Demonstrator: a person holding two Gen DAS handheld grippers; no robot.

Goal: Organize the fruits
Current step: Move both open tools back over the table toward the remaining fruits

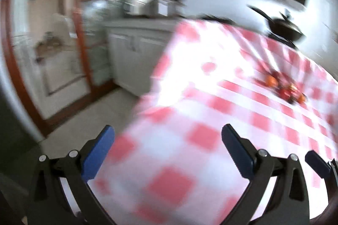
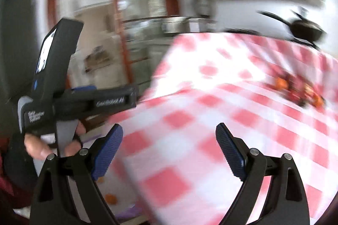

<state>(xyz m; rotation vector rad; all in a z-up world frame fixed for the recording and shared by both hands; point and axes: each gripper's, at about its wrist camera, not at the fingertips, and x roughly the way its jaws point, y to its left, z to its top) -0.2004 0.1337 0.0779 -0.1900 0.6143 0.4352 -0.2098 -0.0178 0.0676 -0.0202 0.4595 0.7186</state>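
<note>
A small heap of red and orange fruits lies on the red-and-white checked tablecloth, far to the right; it is too blurred for me to tell the kinds. My left gripper hangs open over the table's near corner with nothing between its blue pads. In the right wrist view, the right gripper is likewise open and empty above the cloth, and the fruits lie far right. A hand holds the left tool's black body just left of it.
Both views are smeared. A dark pan stands beyond the table's far edge. Metal pots sit on a pale cabinet to the left, beside a wood-framed glass door. Two small orange pieces lie on a white surface low at the left.
</note>
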